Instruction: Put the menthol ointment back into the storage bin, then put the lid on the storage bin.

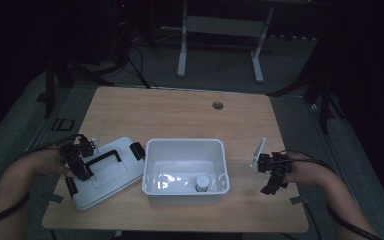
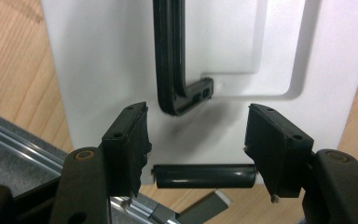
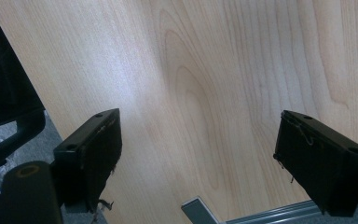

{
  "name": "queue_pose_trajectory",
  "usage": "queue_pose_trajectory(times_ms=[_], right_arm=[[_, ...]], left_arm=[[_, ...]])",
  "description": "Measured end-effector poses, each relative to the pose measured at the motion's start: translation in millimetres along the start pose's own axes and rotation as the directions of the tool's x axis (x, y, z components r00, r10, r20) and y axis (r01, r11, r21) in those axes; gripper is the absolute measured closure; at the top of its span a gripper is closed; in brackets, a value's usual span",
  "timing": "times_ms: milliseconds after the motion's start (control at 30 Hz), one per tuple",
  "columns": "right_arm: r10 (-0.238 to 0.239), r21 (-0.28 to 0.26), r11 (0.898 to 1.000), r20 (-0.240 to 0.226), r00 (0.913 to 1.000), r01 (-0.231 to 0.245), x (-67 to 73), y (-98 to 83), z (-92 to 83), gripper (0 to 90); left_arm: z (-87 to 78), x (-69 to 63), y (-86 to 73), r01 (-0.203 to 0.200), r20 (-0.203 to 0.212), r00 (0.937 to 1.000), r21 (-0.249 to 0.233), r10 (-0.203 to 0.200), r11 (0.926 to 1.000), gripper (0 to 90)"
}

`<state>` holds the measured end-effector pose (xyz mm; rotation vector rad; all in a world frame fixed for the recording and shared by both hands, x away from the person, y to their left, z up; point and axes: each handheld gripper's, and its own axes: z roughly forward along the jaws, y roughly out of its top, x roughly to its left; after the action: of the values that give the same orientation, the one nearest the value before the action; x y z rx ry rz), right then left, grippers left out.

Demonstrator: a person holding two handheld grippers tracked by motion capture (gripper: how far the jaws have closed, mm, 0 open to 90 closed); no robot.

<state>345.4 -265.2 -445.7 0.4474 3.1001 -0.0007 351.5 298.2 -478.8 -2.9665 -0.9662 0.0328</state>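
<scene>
A white lid [image 1: 111,177] with a black handle [image 1: 102,157] lies flat at the left of the wooden table, next to an open white bin [image 1: 185,142]. A small white-capped bottle [image 1: 202,182] stands inside the bin. My left gripper [image 1: 82,167] sits over the lid's left end. In the left gripper view the lid [image 2: 98,56] and handle [image 2: 170,56] lie ahead, and my left gripper [image 2: 198,126] has its jaws closed on the ends of the black latch bar [image 2: 203,176]. My right gripper [image 1: 266,176] hangs open over bare wood, right of the bin; nothing is between its jaws [image 3: 198,135].
The lid's other black latch [image 1: 137,150] almost touches the bin's left wall. A round cable hole [image 1: 218,105] is in the far table top. A white desk frame [image 1: 182,50] and cables stand on the floor behind. The table's metal edge strip [image 3: 261,215] runs just below my right gripper.
</scene>
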Motion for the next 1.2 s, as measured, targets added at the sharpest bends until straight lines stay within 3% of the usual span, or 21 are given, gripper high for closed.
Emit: queue_pose_trajectory(times_ms=[167,433,567,633,800,967,1200], right_arm=[[-0.007,0.003,1.0,-0.006,1.0,0.007,0.9,4.0,-0.4,14.4],[-0.012,0.006,1.0,-0.009,0.9999,0.012,0.2,6.7,0.4,14.6],[-0.007,0.003,1.0,-0.011,0.9999,0.007,0.0,5.6,0.1,14.6],[-0.008,-0.001,1.0,-0.009,0.9999,0.008,-0.1,4.7,-0.1,14.6],[-0.002,-0.002,1.0,-0.009,1.0,0.002,-0.2,1.8,1.0,14.6],[0.003,0.009,1.0,-0.011,0.9999,-0.003,0.2,0.5,4.9,14.6],[0.009,0.011,1.0,-0.005,0.9999,-0.009,-0.9,0.4,7.7,14.6]], left_arm=[[2.1,3.0,7.4,0.0,0.012,0.9999,0.015,0.0,0.9999,39.4],[9.9,0.8,15.5,-0.014,0.054,0.9984,0.012,0.013,0.9998,48.9],[12.7,-0.9,17.2,-0.026,0.031,0.9992,0.05,0.025,0.9984,64.4],[12.5,-3.1,18.8,-0.041,0.007,0.9991,0.056,0.041,0.9976,68.0],[13.2,-7.7,23.1,-0.045,-0.02,0.9987,0.072,0.047,0.9964,72.4],[13.3,-9.3,25.7,-0.011,-0.01,0.9999,0.083,0.011,0.9965,76.0],[13.5,-11.9,27.3,-0.02,-0.019,0.9996,0.102,0.022,0.9946,81.5]])
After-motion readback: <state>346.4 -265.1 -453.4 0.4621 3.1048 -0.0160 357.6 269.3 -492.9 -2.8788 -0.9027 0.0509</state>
